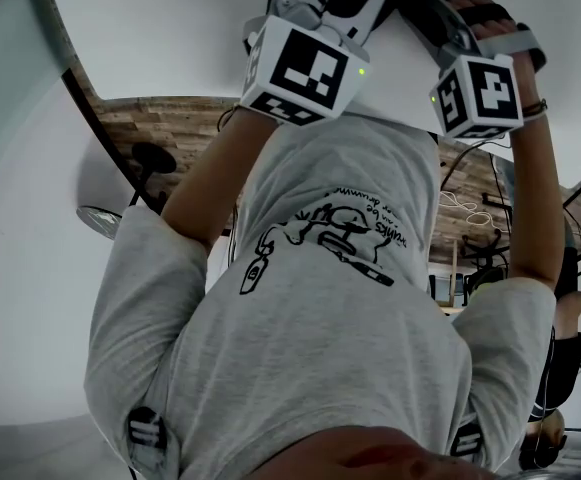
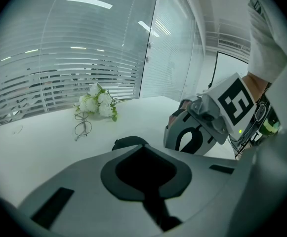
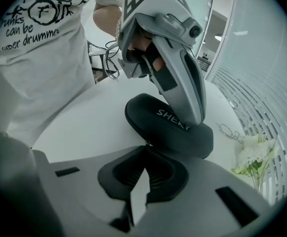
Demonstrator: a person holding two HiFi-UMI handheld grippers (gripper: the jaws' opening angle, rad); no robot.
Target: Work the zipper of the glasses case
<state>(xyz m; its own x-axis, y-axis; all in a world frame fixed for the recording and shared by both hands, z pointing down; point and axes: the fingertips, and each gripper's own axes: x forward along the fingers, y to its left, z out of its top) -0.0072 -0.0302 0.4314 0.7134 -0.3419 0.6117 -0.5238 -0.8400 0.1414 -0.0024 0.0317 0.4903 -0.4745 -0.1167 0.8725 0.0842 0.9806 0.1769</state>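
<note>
The right hand-held gripper [image 3: 137,186] is holding its jaws fully together and pointing steeply down at the near edge of the glasses case [image 3: 170,127]. A small metal zipper pull [image 3: 146,142] is showing there, just beyond the jaws, though no view is showing whether the pull is actually being pinched. The left hand-held gripper [image 3: 196,116] is also looking closed, with its long jaws drawn together and its tip appearing to bear down on the top of the case towards its right end, pinning it. The case is lying with its lid down on the white worktop [image 3: 84,122], black with pale lettering. Off to the right, a pair of glasses [image 3: 228,131] and a bunch of white flowers [image 3: 254,157] are lying well apart from the case.

As a judgement, the main risk is the pull slipping out of the right jaws. It is small and smooth, so any tug angled away from the zipper line could be peeling it free or jamming the slider at the case's curved corner. If the left tip is pressing lightly or off-centre, the whole case could be sliding or pivoting across the smooth worktop instead of the zipper running. Pressing too hard could be squeezing the seam and making the slider bind
</note>
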